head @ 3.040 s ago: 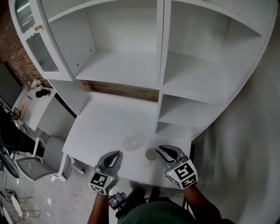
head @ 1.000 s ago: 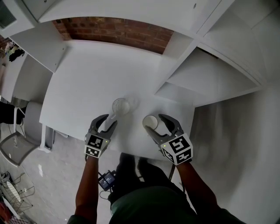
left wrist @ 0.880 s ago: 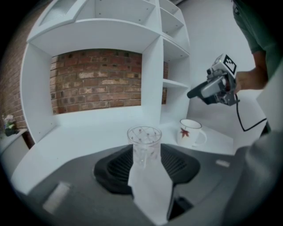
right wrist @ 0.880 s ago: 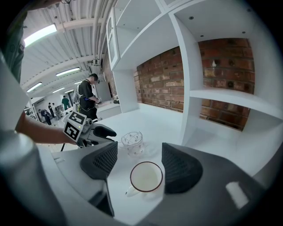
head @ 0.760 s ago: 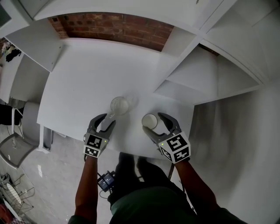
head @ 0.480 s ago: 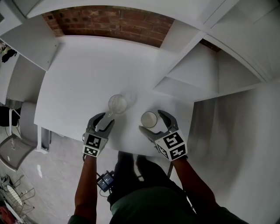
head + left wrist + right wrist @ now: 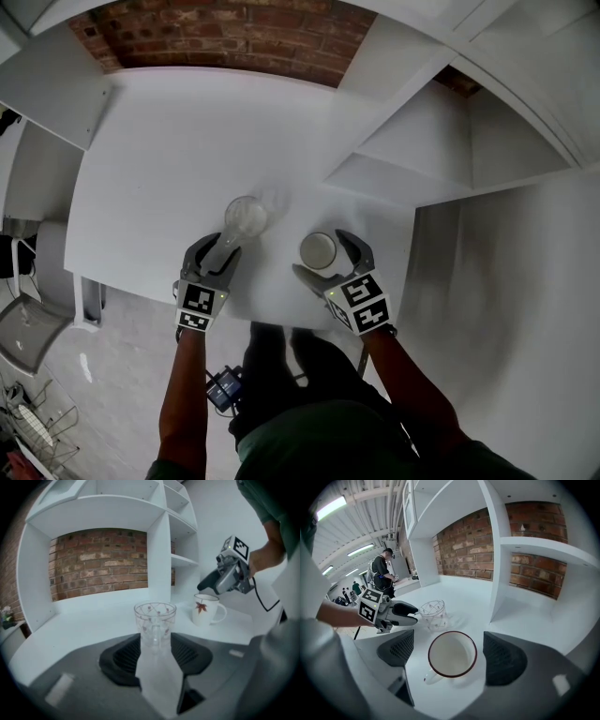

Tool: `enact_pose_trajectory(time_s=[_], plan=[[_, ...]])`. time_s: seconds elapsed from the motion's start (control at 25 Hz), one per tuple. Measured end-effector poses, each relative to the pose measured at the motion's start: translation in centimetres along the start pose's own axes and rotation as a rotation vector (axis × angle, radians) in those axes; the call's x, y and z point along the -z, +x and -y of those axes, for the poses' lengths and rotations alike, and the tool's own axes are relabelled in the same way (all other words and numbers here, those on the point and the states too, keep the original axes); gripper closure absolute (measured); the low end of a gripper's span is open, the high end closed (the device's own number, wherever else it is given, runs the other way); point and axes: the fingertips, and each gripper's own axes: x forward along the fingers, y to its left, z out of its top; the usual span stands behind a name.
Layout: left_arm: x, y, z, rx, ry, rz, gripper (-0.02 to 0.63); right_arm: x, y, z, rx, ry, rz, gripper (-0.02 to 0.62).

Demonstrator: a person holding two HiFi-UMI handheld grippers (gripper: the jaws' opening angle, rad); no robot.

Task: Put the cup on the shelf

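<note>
My right gripper's (image 7: 320, 253) jaws, just opened wide, straddle the white cup (image 7: 452, 654) on the table (image 7: 169, 159) without touching it, and my left gripper's (image 7: 215, 253) have likewise just opened at the glass (image 7: 245, 216), so I'd centre each before squeezing gently.

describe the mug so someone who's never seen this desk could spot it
On the white desk under the brick-backed shelf unit, two cups stand near the front edge. The mug is the right-hand one, nearer the shelf's lower compartments. Unlike the clear patterned glass beside it, it is opaque white with a dark red rim, a handle and a red leaf print.
</note>
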Motion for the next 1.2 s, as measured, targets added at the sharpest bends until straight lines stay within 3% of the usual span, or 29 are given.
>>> enact_pose_trajectory(time_s=[0.6, 0.76, 1.2], plan=[[0.2, 2.2, 0.2, -0.014, 0.056, 0.019, 0.487, 3.3, 3.1, 1.0, 0.042, 0.009, -0.061, 0.123], [0.1, 2.2, 0.2, -0.037, 0.059, 0.025, 0.549, 3.6, 3.3, 1.1, 0.054, 0.004, -0.059, 0.169], [-0.2, 2.0, 0.4, -0.062, 0.027, 0.059, 0.561, 3.5, 3.3, 1.0, 0.067, 0.014, -0.035, 0.192]])
